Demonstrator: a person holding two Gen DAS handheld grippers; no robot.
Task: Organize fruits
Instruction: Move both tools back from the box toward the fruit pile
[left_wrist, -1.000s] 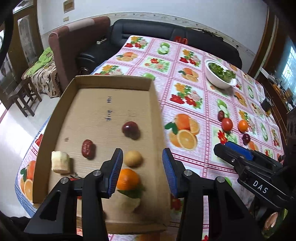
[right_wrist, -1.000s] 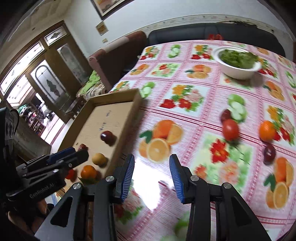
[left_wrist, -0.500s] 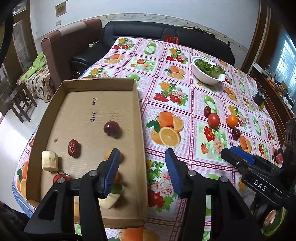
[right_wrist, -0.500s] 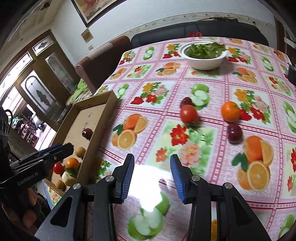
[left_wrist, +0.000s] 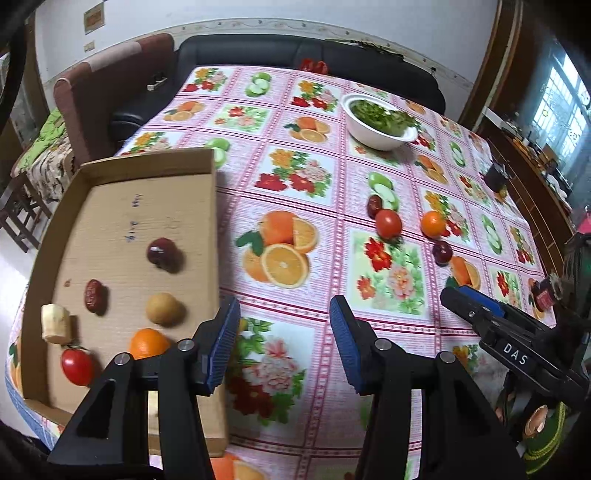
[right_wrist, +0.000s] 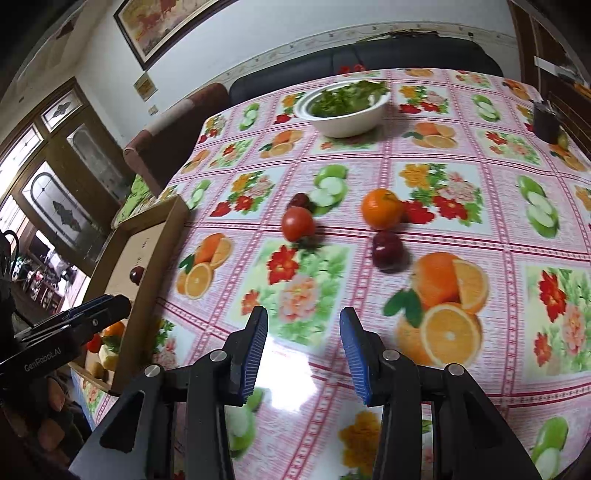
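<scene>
Fruit-print tablecloth (left_wrist: 295, 192) covers the whole table, sofa and armchair behind it. Far left sits my cardboard tray (left_wrist: 207, 236), already holding a dark plum (left_wrist: 161, 251), a red date (left_wrist: 94, 293), a pale chunk (left_wrist: 54, 323), a brownish round fruit (left_wrist: 162, 308), an orange (left_wrist: 147, 343) and a small red tomato (left_wrist: 76, 366). My left gripper (left_wrist: 284, 345) hangs just right of the tray's edge, over bare cloth, jaws wide apart and holding nothing. Moving right, four loose fruits lie well out on the cloth: a dark date-like one (right_wrist: 300, 201) touching or nearly touching a red tomato (right_wrist: 297, 223), then a loose orange (right_wrist: 381, 208) with a dark plum-like fruit (right_wrist: 387, 249) just in front of it. White bowl of greens (right_wrist: 345, 107) stands further back, not part of the job I think. My right gripper (right_wrist: 303, 352) faces that cluster, also spread open and empty, well short of the fruit.

Judging by this, I'm between picks: part sorted, four left. Next move should be reaching my right gripper forward to the nearest piece, tomato or plum, straddling it and closing gently since both are round and may roll.
</scene>
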